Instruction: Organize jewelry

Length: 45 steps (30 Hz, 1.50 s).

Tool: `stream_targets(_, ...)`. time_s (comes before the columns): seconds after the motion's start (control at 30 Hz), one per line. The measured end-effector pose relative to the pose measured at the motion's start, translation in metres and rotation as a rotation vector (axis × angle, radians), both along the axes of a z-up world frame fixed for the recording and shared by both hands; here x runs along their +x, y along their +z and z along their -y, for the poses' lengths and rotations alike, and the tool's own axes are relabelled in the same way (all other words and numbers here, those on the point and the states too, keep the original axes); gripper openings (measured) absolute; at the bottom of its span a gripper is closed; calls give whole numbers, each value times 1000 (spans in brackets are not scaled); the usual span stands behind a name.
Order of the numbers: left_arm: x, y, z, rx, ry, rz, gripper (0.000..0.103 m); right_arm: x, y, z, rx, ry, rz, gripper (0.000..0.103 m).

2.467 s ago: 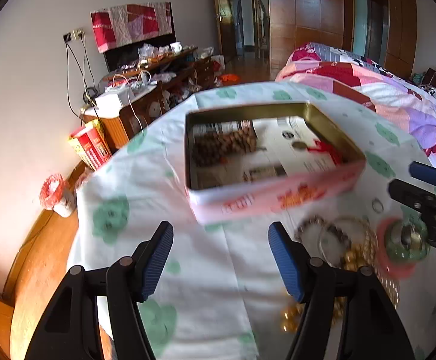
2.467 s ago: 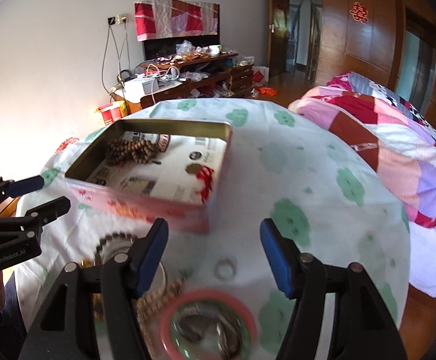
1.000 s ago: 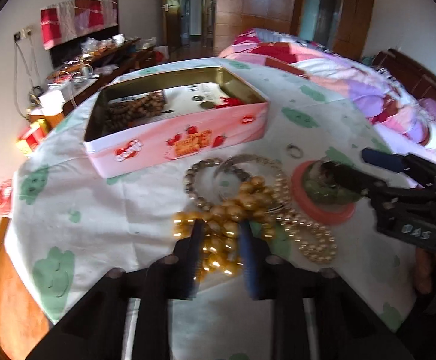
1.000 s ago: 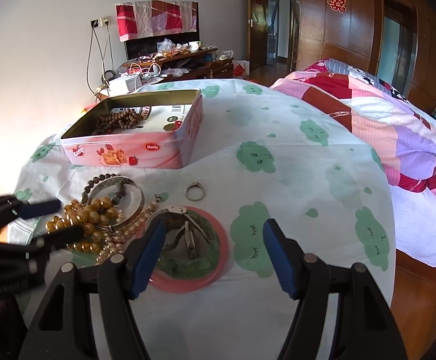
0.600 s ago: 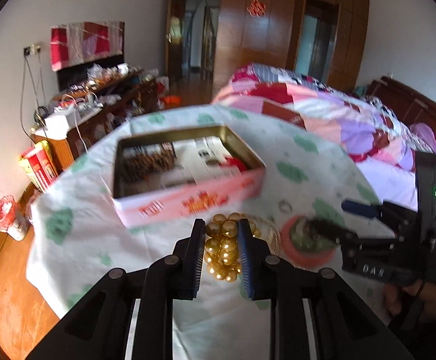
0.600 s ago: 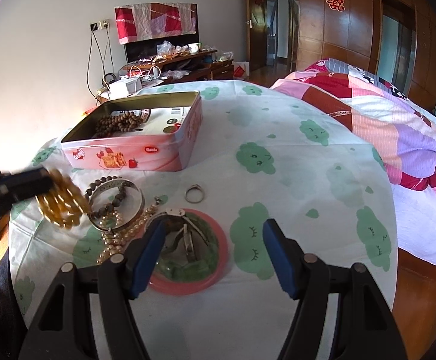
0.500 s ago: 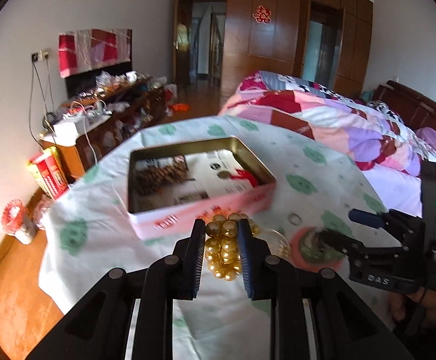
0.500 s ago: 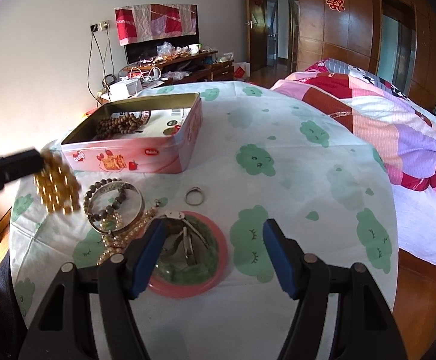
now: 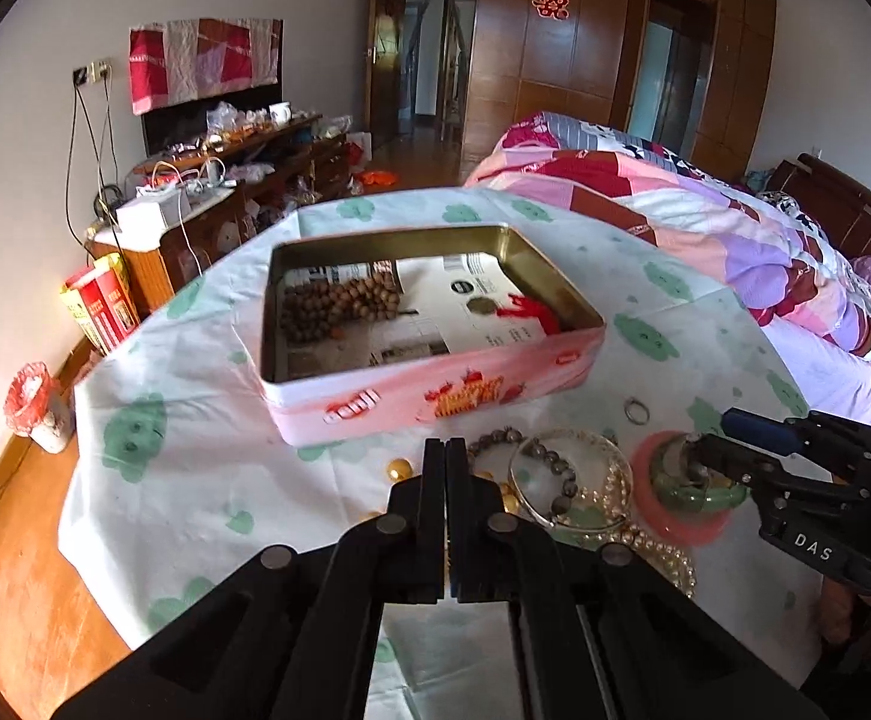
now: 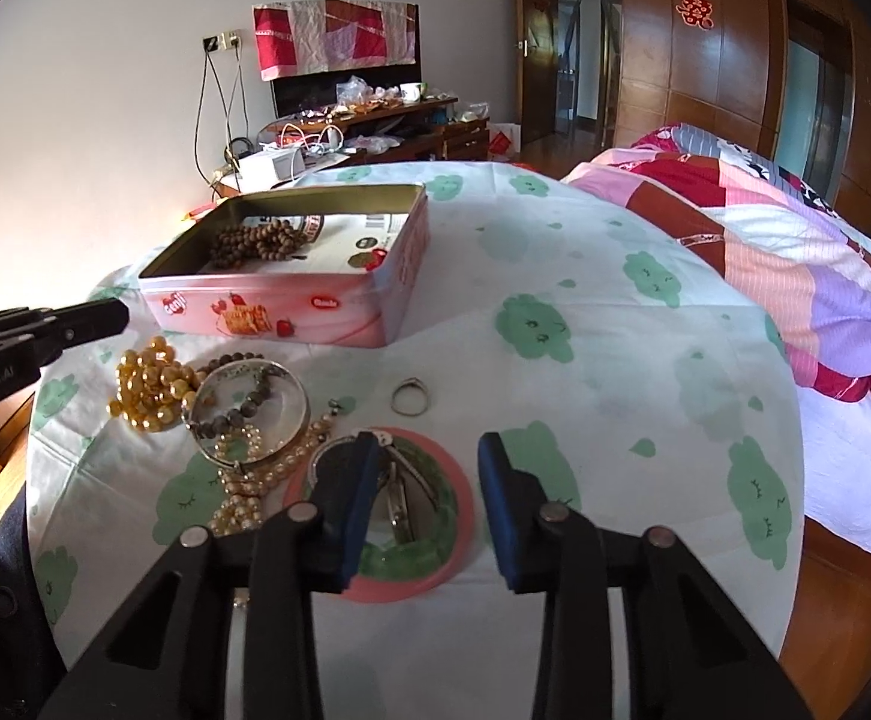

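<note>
A pink tin (image 9: 435,396) (image 10: 291,306) stands open on the table with a brown bead bracelet (image 9: 339,306) (image 10: 255,240) inside. My left gripper (image 9: 445,450) (image 10: 114,312) is shut and empty, above the table in front of the tin. The gold bead bracelet (image 10: 150,390) lies on the cloth below it, mostly hidden by my left fingers. My right gripper (image 10: 426,468) (image 9: 717,441) is open over a pink ring (image 10: 465,516) holding a green bangle (image 10: 429,552) (image 9: 699,495).
A silver bangle (image 10: 249,411) around a dark bead bracelet, a pearl string (image 10: 243,498) and a small ring (image 10: 410,397) lie near the tin. The table edge drops to a wooden floor (image 9: 27,570) on the left. A bed (image 10: 795,252) stands right.
My left gripper held the gold bead bracelet lifted in front of the tin; now its fingers are shut together empty and the bracelet lies on the cloth. The right gripper has narrowed slightly.
</note>
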<state>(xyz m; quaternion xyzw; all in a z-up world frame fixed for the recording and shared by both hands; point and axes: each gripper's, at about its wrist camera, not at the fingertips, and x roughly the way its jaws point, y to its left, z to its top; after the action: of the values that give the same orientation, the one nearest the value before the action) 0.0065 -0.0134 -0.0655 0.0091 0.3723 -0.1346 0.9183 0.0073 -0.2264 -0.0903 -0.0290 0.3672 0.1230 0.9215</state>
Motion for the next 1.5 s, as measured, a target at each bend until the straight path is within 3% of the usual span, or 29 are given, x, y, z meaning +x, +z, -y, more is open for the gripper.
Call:
stream_targets(0.13,0,-3,3,4,6,-10,0,1,-3,-6,-22,21,-8,36)
stream_targets(0.2,4,-7,4,32,21,-38,8,3,-5,-9,-32,35,-18,36)
stream_targets(0.23,6,-11,5,60,33,-48,16,5,-6,-10,-40,40,-25,36)
stream_targets(0.3,5,-17,7,100,46,-50,68,7,-8,-12,-57,46,-26,36)
stream_targets(0.37,3,-20,7,130,70,-34,80,9,-8,-14,-71,63,-26,36)
stream_targets(0.57,5,-27,3,76,27,-61,77,7,-8,-21,-136,97,6,34)
stream_targets(0.67,7,-28,2,65,15,-74,41,4,-6,-25,-166,130,25,25)
stream_targets(0.7,7,-29,2,54,5,-86,34,3,-5,-26,-171,138,31,24)
stream_targets(0.83,6,-30,4,40,-12,-84,28,5,-5,-21,-131,131,22,21)
stream_targets(0.93,7,-29,1,10,-15,-92,27,6,-1,-16,-86,119,26,10)
stream_targets(1.03,6,-26,2,7,-29,-83,21,8,2,-11,-50,110,19,8)
stream_targets(1.2,6,-23,0,-6,-31,-82,19,9,3,-8,-31,101,9,8)
stream_targets(1.27,7,-23,0,-12,-34,-83,19,9,6,-6,6,96,14,10)
stream_targets(1.3,7,-23,0,-12,-33,-83,19,9,7,-5,16,93,15,23)
stream_targets(1.33,7,-23,-1,-12,-35,-83,19,8,8,-6,21,89,18,44)
stream_targets(1.37,6,-23,-1,-12,-36,-82,19,7,9,-8,20,87,24,52)
stream_targets(1.5,6,-23,-1,-14,-35,-83,19,5,5,-22,-18,123,26,56)
